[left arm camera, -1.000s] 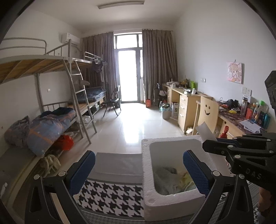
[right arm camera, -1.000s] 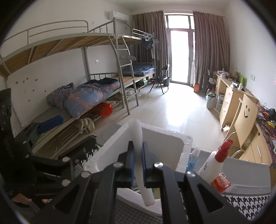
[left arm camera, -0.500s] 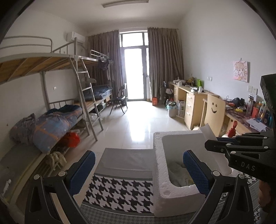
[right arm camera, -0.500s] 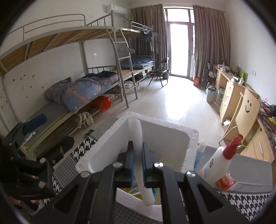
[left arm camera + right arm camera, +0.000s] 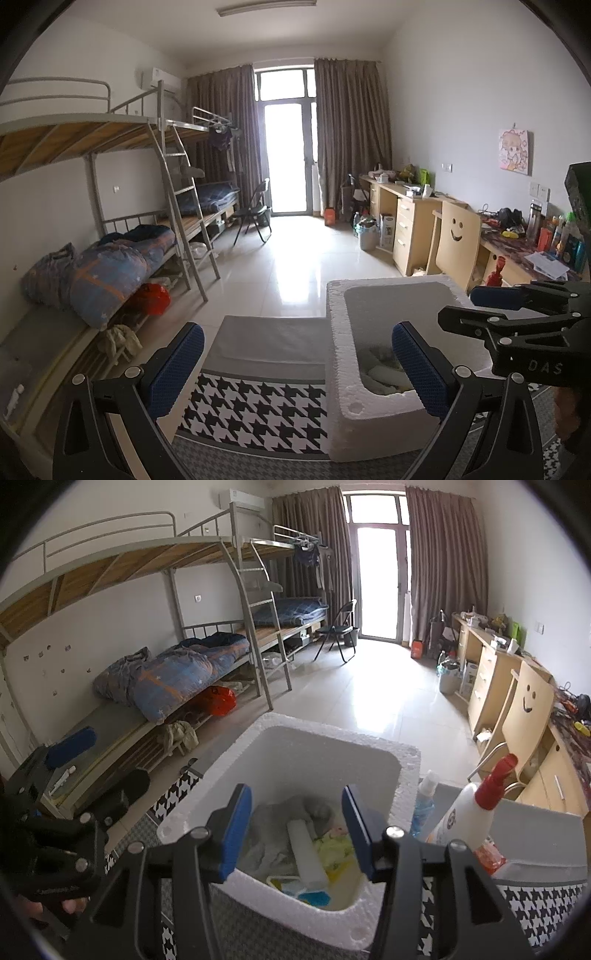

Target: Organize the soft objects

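A white foam box (image 5: pixel 332 734) stands on the houndstooth-covered table. Inside it lie a grey cloth (image 5: pixel 273 823), a yellow-green cloth (image 5: pixel 334 845) and a white foam strip (image 5: pixel 306 853). My right gripper (image 5: pixel 298 829) hangs over the box's near rim with its jaws opening. The strip lies loose below the blue pads (image 5: pixel 236 827), apart from both. In the left wrist view the same box (image 5: pixel 340 332) sits right of centre, and the right gripper (image 5: pixel 476 308) reaches over its far right side. My left gripper (image 5: pixel 297 365) is open and holds nothing. It shows at the left edge (image 5: pixel 98 768) in the right wrist view.
A spray bottle with a red trigger (image 5: pixel 469 812) and a small blue bottle (image 5: pixel 424 801) stand right of the box. A grey pad (image 5: pixel 269 343) lies beyond the houndstooth cloth (image 5: pixel 258 406). Bunk beds line the left wall; desks and a chair (image 5: pixel 456 240) line the right.
The right gripper's jaws have parted and the white strip they held upright now lies in the box. The left gripper's view has shifted slightly.
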Demonstrator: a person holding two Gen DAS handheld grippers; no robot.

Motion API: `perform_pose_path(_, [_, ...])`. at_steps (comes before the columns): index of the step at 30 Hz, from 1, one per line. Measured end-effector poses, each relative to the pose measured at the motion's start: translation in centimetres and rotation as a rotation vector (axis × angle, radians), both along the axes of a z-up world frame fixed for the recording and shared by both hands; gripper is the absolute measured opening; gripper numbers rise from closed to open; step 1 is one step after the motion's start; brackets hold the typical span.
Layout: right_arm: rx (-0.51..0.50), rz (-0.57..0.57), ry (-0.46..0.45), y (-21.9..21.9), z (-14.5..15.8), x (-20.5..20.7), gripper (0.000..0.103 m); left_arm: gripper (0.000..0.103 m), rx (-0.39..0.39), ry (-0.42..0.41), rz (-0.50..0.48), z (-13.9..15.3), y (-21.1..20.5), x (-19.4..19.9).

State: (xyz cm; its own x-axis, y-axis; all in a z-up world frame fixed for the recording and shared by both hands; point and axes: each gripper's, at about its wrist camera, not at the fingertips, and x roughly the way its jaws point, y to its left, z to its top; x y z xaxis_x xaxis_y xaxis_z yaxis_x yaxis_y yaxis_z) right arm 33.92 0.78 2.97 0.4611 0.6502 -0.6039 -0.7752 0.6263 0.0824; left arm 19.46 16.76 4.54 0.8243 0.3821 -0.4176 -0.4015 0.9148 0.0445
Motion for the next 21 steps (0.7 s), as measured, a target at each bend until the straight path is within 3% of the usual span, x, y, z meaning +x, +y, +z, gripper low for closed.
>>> perform_pose_path(11, [0.042,-0.028,-0.058,-2.3,1.5,-2.4,0.079,0.102,0.011,-0.013,-0.017,0.8,-1.5,-1.4])
perform_pose_path(21, [0.053,-0.053,-0.101,-3.8,2.0,-4.2,0.089,0.102,0.027,-0.041,-0.022,1.8,-2.8,-3.3])
